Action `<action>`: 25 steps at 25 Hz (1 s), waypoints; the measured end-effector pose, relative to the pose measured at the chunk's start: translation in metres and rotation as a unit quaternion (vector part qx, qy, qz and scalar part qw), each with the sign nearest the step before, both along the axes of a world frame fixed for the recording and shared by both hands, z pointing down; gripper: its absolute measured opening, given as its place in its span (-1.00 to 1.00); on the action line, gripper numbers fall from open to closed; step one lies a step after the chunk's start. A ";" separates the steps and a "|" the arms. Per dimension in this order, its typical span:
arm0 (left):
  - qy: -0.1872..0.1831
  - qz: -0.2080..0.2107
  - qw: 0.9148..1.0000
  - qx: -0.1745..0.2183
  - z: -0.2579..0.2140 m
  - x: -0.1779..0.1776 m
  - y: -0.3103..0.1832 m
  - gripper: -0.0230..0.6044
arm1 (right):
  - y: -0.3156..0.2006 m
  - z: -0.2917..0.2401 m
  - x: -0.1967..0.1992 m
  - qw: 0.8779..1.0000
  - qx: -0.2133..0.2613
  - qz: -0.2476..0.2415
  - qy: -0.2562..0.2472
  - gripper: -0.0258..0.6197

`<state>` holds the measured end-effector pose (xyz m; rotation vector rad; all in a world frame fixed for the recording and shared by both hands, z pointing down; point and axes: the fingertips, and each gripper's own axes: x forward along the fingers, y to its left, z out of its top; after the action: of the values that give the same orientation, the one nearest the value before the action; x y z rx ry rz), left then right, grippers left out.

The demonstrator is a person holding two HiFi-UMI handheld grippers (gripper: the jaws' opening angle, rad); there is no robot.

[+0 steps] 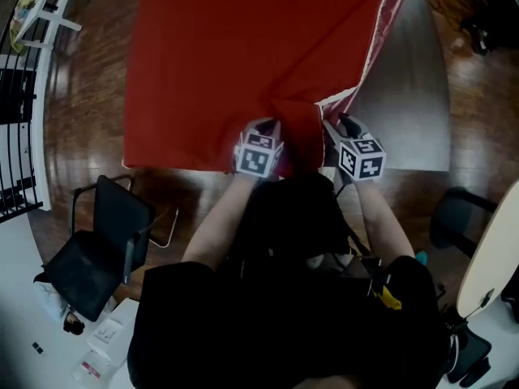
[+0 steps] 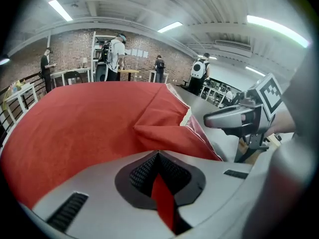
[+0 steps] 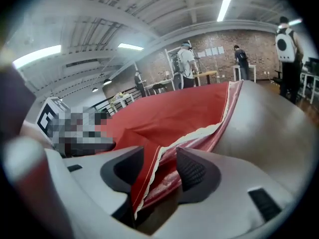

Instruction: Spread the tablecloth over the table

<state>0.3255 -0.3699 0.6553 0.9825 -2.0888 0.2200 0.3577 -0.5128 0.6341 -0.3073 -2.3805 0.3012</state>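
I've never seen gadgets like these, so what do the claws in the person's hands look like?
The left claw and right claw are smooth pale grey shells with dark ribbed pads and small slots. Each carries a cube with black-and-white square markers. The person wears a black top.

**A:** What is the person wearing?

**B:** A loose black top [image 1: 276,314] that leaves the forearms bare. A small yellow piece [image 1: 389,298] shows at the right hip.

**A:** And the 2 tools?

**B:** The left gripper [image 2: 158,156] and right gripper [image 3: 167,158] have smooth pale grey shells. Both have black ribbed pads [image 3: 192,171] in dark recesses and black slotted vents [image 2: 70,210]. Each carries 1 cube [image 1: 258,156] of black-and-white square markers.
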 end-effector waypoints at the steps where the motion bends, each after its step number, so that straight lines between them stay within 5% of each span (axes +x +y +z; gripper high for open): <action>1: 0.002 0.005 1.000 -0.001 0.002 0.001 0.000 -0.94 | 0.002 0.005 0.000 1.000 -0.008 0.005 0.005 -0.26; 7: 0.007 0.010 1.000 -0.010 0.003 0.009 0.017 -0.94 | -0.032 0.019 -0.024 0.994 -0.007 0.103 0.031 -0.37; 9: 0.006 -0.002 1.000 -0.011 0.001 0.008 0.025 -0.94 | -0.050 0.025 -0.036 0.985 -0.022 0.161 0.062 -0.37; 11: 0.008 -0.015 1.000 -0.013 0.002 0.008 0.034 -0.94 | -0.058 0.036 -0.044 0.972 -0.030 0.209 0.106 -0.15; 14: 0.012 -0.028 0.999 -0.016 0.000 0.012 0.044 -0.94 | -0.064 0.053 -0.045 0.953 0.013 0.252 0.170 -0.08; 17: 0.012 -0.034 0.999 -0.013 -0.003 0.018 0.049 -0.94 | -0.070 0.054 -0.037 0.943 0.054 0.276 0.180 -0.34; 20: 0.014 -0.032 0.999 -0.006 0.000 0.018 0.054 -0.94 | -0.071 0.050 -0.028 0.945 0.042 0.283 0.160 -0.84; 25: 0.017 -0.013 1.000 -0.007 0.011 0.012 0.041 -0.94 | -0.081 0.038 -0.011 0.952 -0.002 0.283 0.121 -0.87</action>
<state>0.3377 -0.3294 0.6662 0.9432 -2.0661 0.2024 0.3466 -0.5942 0.6723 0.4038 -2.1783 0.5700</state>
